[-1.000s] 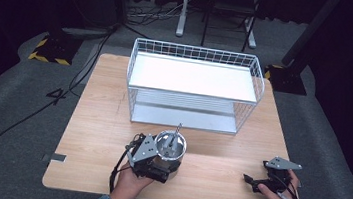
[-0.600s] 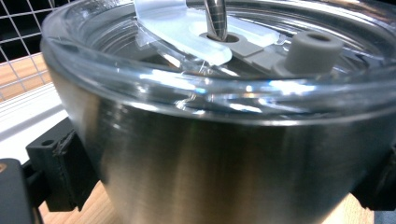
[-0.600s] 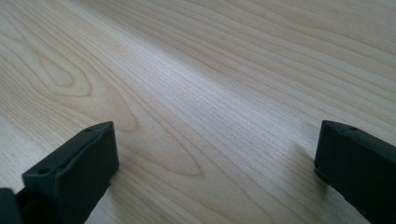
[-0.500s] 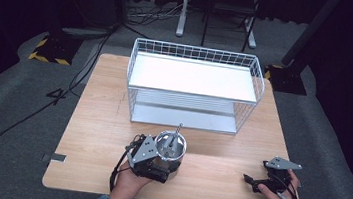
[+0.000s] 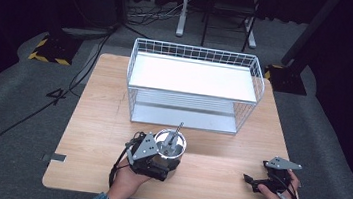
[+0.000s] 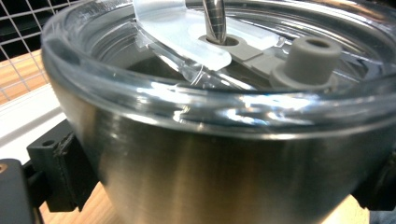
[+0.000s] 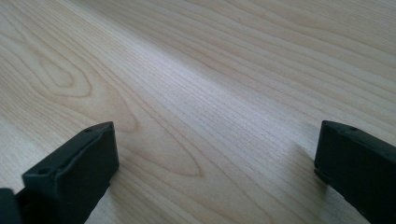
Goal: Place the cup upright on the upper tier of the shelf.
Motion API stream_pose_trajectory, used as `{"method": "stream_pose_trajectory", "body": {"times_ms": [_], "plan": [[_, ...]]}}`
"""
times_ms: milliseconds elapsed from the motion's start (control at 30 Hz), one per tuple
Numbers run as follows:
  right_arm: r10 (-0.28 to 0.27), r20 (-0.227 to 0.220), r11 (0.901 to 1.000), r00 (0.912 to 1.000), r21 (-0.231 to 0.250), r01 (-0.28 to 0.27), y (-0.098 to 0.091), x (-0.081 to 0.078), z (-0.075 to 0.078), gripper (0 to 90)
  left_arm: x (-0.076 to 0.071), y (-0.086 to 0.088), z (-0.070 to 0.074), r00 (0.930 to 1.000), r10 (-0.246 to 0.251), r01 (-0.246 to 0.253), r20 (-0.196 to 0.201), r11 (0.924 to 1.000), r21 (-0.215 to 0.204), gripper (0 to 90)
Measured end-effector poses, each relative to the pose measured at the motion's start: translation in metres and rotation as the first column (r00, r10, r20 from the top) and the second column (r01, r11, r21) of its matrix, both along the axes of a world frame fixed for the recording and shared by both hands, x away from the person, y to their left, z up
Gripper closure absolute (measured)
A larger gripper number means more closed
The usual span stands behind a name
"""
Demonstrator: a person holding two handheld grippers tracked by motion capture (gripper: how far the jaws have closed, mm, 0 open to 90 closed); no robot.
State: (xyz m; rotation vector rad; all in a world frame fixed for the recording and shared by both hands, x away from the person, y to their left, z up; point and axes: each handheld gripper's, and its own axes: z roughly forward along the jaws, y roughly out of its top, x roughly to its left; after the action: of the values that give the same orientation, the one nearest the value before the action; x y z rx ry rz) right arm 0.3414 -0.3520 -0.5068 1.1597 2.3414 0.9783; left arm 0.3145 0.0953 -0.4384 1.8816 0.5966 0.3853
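A stainless steel tumbler (image 5: 170, 144) with a clear lid (image 6: 187, 42) and a metal straw (image 6: 215, 21) stands on the wooden table (image 5: 102, 116), near the front edge and left of centre. My left gripper (image 5: 164, 159) is shut on the tumbler's body, one black jaw on each side of it in the left gripper view. At the front right, my right gripper (image 5: 254, 183) rests low on the table. It is open, its jaws wide apart over bare wood (image 7: 215, 168).
A white wire rack (image 5: 197, 51) with two shelves stands at the back middle of the table, just beyond the tumbler. Cables and stand legs lie on the dark floor behind the table.
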Motion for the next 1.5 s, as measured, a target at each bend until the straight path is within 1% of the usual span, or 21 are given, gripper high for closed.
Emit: {"method": "stream_pose_trajectory", "body": {"times_ms": [67, 133, 167, 200, 233, 267, 500, 533, 567, 700, 767, 867, 900, 933, 967, 1000, 1233, 1333, 1367, 1400, 1500], "plan": [[-0.001, 0.000, 1.0000, 1.0000, 0.000, 0.001, 0.000, 0.000, 0.000, 0.0, 0.001, 0.002, 0.005, 1.0000, 0.002, -0.002, -0.004, 1.0000, -0.001, 3.8], [-0.003, 0.001, 1.0000, 1.0000, -0.001, 0.003, 0.000, 0.000, 0.000, 0.1, 0.003, 0.006, 0.014, 1.0000, 0.006, -0.006, -0.001, 1.0000, -0.005, 3.8], [-0.003, 0.001, 1.0000, 1.0000, 0.000, 0.003, 0.000, 0.000, 0.000, 0.1, 0.003, 0.006, 0.014, 1.0000, 0.006, -0.006, -0.001, 1.0000, -0.005, 3.8], [-0.003, 0.001, 1.0000, 1.0000, 0.000, 0.003, 0.000, 0.000, 0.000, 0.1, 0.004, 0.007, 0.017, 1.0000, 0.007, -0.007, -0.003, 0.9999, -0.008, 3.8], [-0.003, 0.001, 1.0000, 1.0000, -0.001, 0.003, 0.000, 0.000, 0.000, 0.1, 0.006, 0.009, 0.023, 1.0000, 0.007, -0.007, -0.006, 0.9999, -0.016, 3.8], [-0.003, 0.001, 1.0000, 1.0000, -0.001, 0.003, 0.000, 0.000, 0.000, 0.1, 0.006, 0.009, 0.023, 1.0000, 0.007, -0.007, -0.006, 0.9999, -0.016, 3.8], [-0.002, 0.002, 1.0000, 1.0000, 0.000, 0.002, 0.000, 0.000, 0.000, 0.1, 0.011, 0.014, 0.044, 0.9999, 0.003, -0.003, -0.012, 0.9995, -0.031, 3.8], [-0.002, 0.001, 1.0000, 1.0000, 0.000, 0.002, 0.000, 0.000, 0.000, 0.1, 0.014, 0.016, 0.050, 0.9999, 0.001, -0.002, -0.014, 0.9993, -0.037, 3.8], [-0.003, 0.001, 1.0000, 1.0000, 0.001, 0.003, 0.000, 0.000, 0.000, 0.1, 0.014, 0.016, 0.050, 0.9999, 0.001, -0.002, -0.014, 0.9993, -0.037, 3.8], [-0.002, 0.001, 1.0000, 1.0000, 0.000, 0.002, 0.000, 0.000, 0.000, 0.1, 0.018, 0.020, 0.064, 1.0000, -0.004, 0.004, -0.008, 0.9990, -0.044, 3.8], [-0.002, 0.001, 1.0000, 1.0000, 0.000, 0.002, 0.000, 0.000, 0.000, 0.1, 0.019, 0.021, 0.070, 0.9999, -0.005, 0.005, -0.012, 0.9988, -0.049, 3.8], [-0.002, 0.001, 1.0000, 1.0000, 0.000, 0.002, 0.000, 0.000, 0.000, 0.1, 0.022, 0.021, 0.078, 0.9999, -0.008, 0.008, -0.009, 0.9990, -0.045, 3.8], [-0.002, 0.001, 1.0000, 1.0000, 0.000, 0.002, 0.000, 0.000, 0.000, 0.1, 0.024, 0.022, 0.084, 0.9999, -0.014, 0.013, -0.008, 0.9989, -0.045, 3.8], [-0.002, 0.001, 1.0000, 1.0000, 0.000, 0.002, 0.000, 0.000, 0.000, 0.1, 0.024, 0.022, 0.084, 0.9999, -0.014, 0.013, -0.008, 0.9989, -0.045, 3.8], [-0.001, 0.001, 1.0000, 1.0000, 0.000, 0.001, 0.000, 0.000, 0.000, 0.1, 0.025, 0.022, 0.089, 0.9998, -0.018, 0.018, -0.006, 0.9989, -0.044, 3.8], [-0.001, 0.001, 1.0000, 1.0000, 0.000, 0.001, 0.000, 0.000, 0.000, 0.1, 0.025, 0.022, 0.089, 0.9998, -0.018, 0.018, -0.006, 0.9989, -0.044, 3.8], [-0.001, 0.001, 1.0000, 1.0000, 0.000, 0.001, 0.000, 0.000, 0.000, 0.1, 0.033, 0.022, 0.106, 0.9995, -0.028, 0.027, -0.015, 0.9982, -0.053, 3.8], [-0.001, 0.001, 1.0000, 1.0000, 0.000, 0.001, 0.000, 0.000, 0.000, 0.1, 0.036, 0.022, 0.114, 0.9994, -0.031, 0.031, -0.012, 0.9982, -0.052, 3.8], [-0.001, 0.001, 1.0000, 1.0000, 0.000, 0.001, 0.000, 0.000, 0.000, 0.1, 0.038, 0.022, 0.119, 0.9995, -0.031, 0.031, -0.010, 0.9979, -0.057, 3.8], [-0.001, 0.001, 1.0000, 1.0000, 0.000, 0.001, 0.000, 0.000, 0.000, 0.1, 0.038, 0.022, 0.119, 0.9995, -0.031, 0.031, -0.010, 0.9979, -0.057, 3.8], [-0.001, 0.001, 1.0000, 1.0000, 0.000, 0.001, 0.000, 0.000, 0.000, 0.1, 0.042, 0.022, 0.127, 0.9995, -0.032, 0.032, -0.007, 0.9980, -0.055, 3.7]]}}
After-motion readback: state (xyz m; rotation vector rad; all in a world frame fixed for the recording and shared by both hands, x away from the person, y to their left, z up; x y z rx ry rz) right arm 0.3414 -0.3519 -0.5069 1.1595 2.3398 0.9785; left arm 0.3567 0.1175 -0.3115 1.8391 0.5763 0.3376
